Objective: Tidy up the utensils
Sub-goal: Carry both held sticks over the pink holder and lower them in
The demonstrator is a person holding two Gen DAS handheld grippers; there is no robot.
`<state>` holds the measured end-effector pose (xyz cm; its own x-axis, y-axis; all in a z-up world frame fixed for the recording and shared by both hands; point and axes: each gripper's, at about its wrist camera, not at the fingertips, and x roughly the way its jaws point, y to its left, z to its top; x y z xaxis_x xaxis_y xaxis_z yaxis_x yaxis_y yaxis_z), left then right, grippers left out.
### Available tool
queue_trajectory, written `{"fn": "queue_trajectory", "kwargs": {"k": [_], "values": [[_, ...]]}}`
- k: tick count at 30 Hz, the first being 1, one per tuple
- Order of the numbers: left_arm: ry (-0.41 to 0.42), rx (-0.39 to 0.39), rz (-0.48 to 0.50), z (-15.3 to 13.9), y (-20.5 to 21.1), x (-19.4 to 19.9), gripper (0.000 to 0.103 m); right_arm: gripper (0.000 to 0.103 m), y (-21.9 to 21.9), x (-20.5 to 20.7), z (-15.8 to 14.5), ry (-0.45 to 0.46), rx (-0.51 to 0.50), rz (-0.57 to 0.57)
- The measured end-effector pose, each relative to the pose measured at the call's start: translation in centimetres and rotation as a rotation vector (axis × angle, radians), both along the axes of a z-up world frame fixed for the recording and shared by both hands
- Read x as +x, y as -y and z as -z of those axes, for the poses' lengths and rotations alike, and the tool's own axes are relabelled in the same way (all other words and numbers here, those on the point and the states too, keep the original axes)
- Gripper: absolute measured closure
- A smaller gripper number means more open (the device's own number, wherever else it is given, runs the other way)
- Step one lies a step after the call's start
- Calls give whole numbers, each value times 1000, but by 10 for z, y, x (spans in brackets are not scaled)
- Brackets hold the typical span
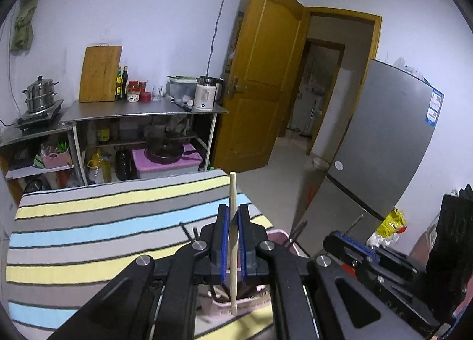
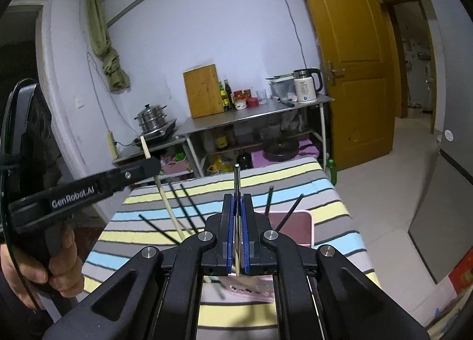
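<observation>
Left gripper pinched on a pale wooden chopstick, upright above the striped tablecloth. Right gripper pressed onto a thin metal utensil, probably a chopstick. Black chopsticks lying loose beside the pink basket.

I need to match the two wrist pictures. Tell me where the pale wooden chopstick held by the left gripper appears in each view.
Left wrist view: the pale wooden chopstick stands upright at bottom centre, clamped between the left gripper's blue-padded fingers.
Right wrist view: the same chopstick slants down at left of centre, passing behind the left gripper's black body over the table.
Shared landmark: the white electric kettle on the steel shelf.
</observation>
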<state>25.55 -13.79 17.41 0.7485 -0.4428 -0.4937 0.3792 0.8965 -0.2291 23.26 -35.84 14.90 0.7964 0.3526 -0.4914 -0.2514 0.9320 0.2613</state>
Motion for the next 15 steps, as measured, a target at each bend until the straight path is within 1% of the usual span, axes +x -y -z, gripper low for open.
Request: {"fn": "queue_trajectory", "kwargs": {"k": [7, 15], "values": [[10, -3, -10, 13, 4, 17, 97, 98, -4, 10, 5, 10, -7, 19], [-24, 43, 4, 47, 12, 22, 97, 98, -17, 15, 32, -31, -59, 4]]}}
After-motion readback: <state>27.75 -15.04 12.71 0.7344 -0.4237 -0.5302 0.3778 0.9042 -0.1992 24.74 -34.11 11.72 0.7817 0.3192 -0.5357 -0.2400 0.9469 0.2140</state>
